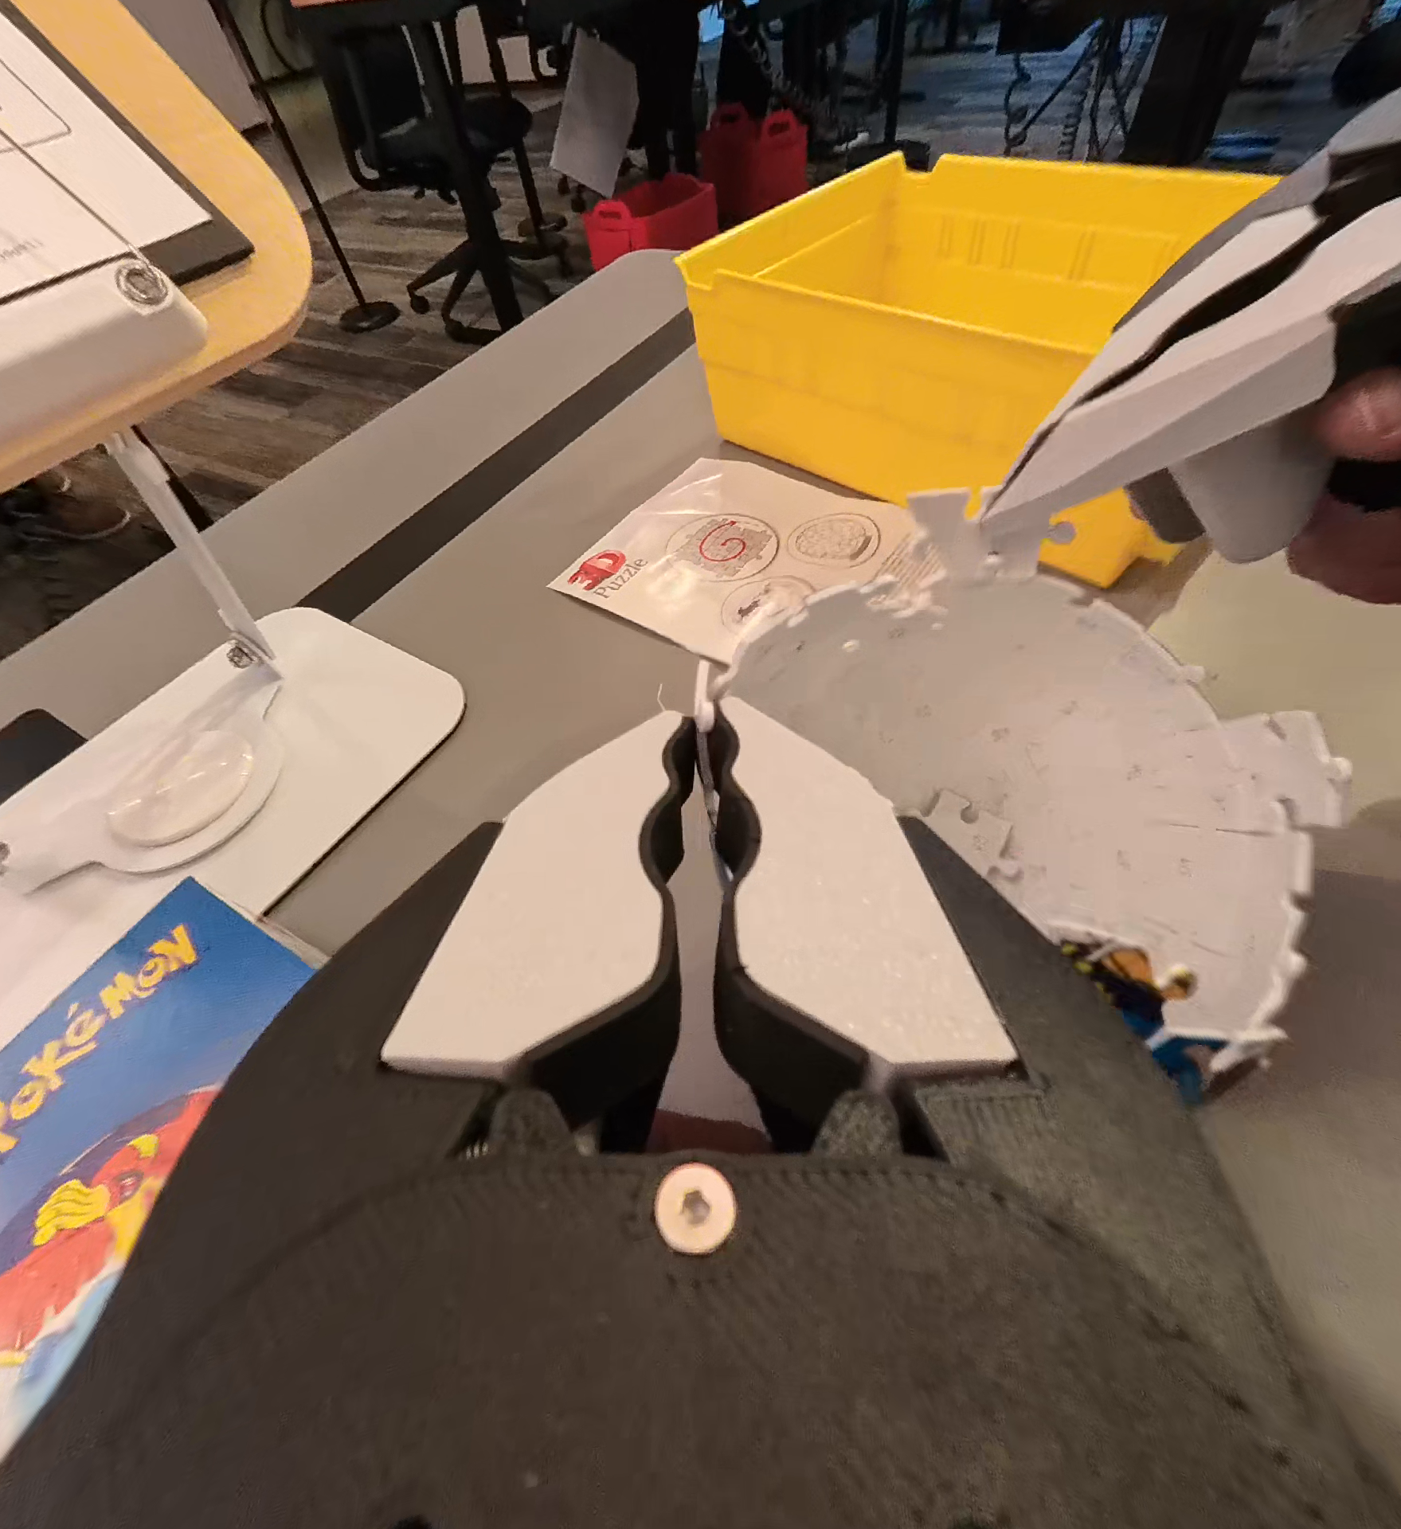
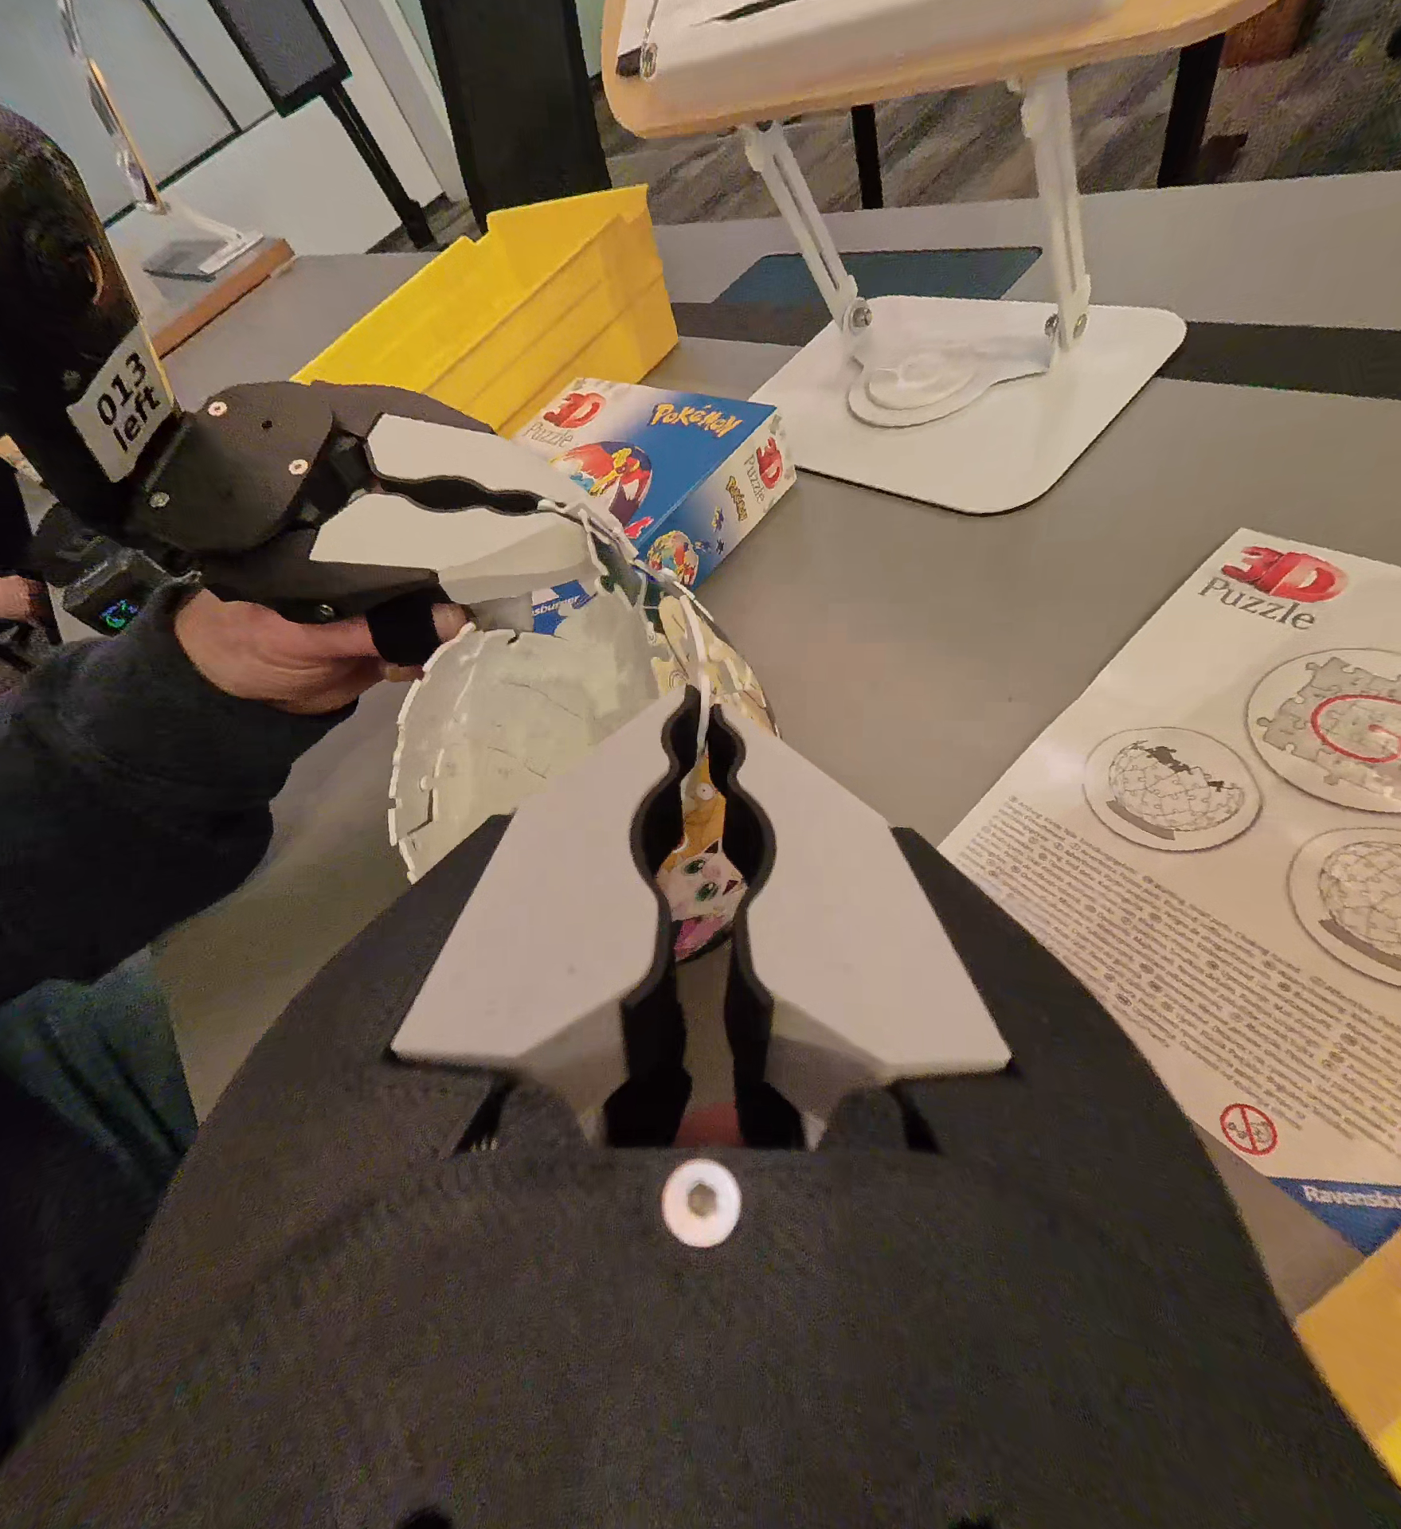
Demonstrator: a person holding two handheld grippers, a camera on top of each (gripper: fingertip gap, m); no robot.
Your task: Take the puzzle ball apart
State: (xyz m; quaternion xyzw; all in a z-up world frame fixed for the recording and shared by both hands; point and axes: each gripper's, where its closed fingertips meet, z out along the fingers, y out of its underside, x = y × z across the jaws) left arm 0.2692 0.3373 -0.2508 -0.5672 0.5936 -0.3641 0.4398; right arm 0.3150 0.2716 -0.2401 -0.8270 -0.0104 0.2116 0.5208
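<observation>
The puzzle ball (image 1: 1011,745) is a partly open shell, pale grey inside with printed colour outside, held above the grey table. My left gripper (image 1: 701,728) is shut on the shell's jagged rim. My right gripper (image 2: 701,703) is shut on another part of the rim, and the shell's coloured outside (image 2: 697,885) shows between its fingers. In the left wrist view the right gripper (image 1: 990,509) pinches rim pieces at the shell's far edge, where one piece (image 1: 945,521) sticks up. In the right wrist view the left gripper (image 2: 597,529) clamps the far rim above the pale inside (image 2: 515,728).
A yellow bin (image 1: 928,331) stands at the back of the table and also shows in the right wrist view (image 2: 515,306). A blue puzzle box (image 2: 680,472), an instruction sheet (image 2: 1218,827) and a white stand base (image 2: 970,397) lie around the ball. A person's hand (image 2: 283,654) holds the left gripper. My hands' fingertips stand some 9 centimeters from each other.
</observation>
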